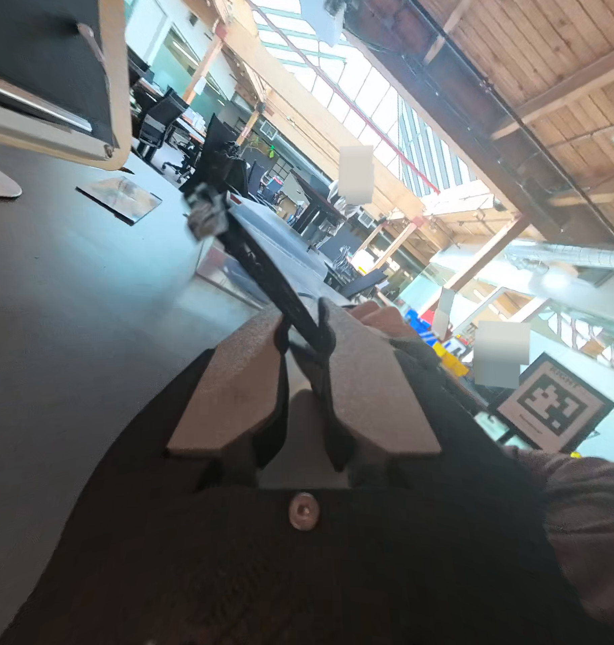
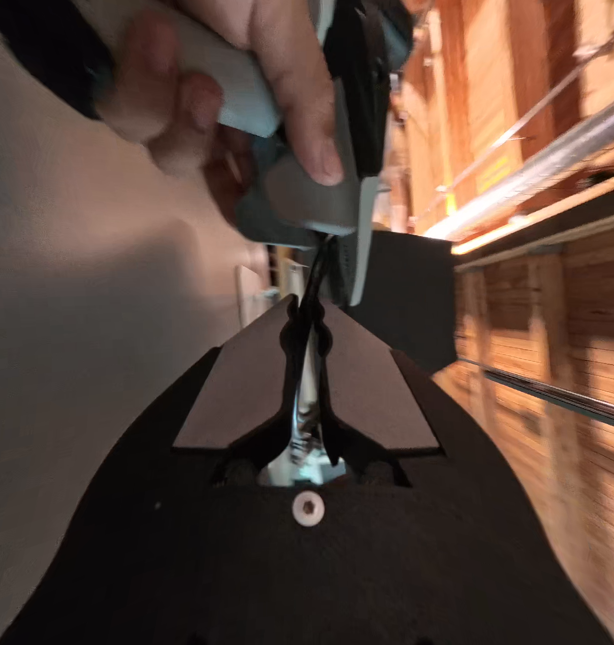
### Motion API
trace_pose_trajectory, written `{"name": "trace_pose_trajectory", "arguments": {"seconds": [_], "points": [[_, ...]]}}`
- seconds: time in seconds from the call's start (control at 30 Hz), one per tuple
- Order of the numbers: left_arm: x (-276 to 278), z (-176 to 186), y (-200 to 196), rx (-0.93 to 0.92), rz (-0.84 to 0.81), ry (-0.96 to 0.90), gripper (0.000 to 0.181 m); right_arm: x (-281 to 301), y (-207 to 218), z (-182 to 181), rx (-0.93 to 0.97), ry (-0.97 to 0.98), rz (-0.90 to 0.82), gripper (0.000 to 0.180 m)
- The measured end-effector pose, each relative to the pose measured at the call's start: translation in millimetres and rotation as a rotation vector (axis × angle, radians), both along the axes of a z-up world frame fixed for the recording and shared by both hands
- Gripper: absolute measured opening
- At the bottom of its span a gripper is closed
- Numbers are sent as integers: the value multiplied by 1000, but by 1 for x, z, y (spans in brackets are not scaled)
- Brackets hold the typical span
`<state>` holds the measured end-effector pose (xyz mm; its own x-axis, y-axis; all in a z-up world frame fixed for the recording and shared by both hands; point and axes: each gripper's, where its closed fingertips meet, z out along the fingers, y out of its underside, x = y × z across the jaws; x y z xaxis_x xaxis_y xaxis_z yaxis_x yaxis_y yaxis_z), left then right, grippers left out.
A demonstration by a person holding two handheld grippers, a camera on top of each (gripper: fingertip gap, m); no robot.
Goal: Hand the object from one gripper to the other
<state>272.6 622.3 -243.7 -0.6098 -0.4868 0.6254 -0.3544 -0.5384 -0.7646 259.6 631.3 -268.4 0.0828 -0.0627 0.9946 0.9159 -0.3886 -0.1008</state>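
Observation:
A thin, long black object (image 1: 263, 265) is clamped between the fingers of my left gripper (image 1: 303, 314). It sticks out up and to the left and ends in a blurred grey tip (image 1: 207, 213). In the right wrist view, my right gripper (image 2: 307, 303) is shut on a thin black piece (image 2: 314, 275) that runs straight up into the left gripper (image 2: 333, 237), which a hand (image 2: 291, 87) holds close ahead. Something shiny (image 2: 305, 401) shows in the gap between the right fingers. Both grippers are raised off the table.
A dark tabletop (image 1: 71, 296) lies to the left with a monitor (image 1: 47, 69) and a flat glossy pad (image 1: 120, 199) on it. The right gripper's square marker (image 1: 556, 401) and a sleeve (image 1: 584, 506) sit at the lower right. Wooden ceiling beams (image 2: 542, 314) fill the right wrist view.

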Motion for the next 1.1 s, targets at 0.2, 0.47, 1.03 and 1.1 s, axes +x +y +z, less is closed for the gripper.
{"name": "trace_pose_trajectory", "arguments": {"seconds": [0.2,0.47,1.03,1.1], "points": [[-6,-7,1,390,-11,-21,0,-18,-13,-30,-184,696,304,18],[-42,16,-22,697,-143,-185,0,34,-59,54,233,1192,510,22],[-49,61,-40,669,-14,-428,14,22,-103,112,223,1120,495,11],[-43,64,-30,628,70,-432,11,52,-123,133,377,1035,316,8]]}}
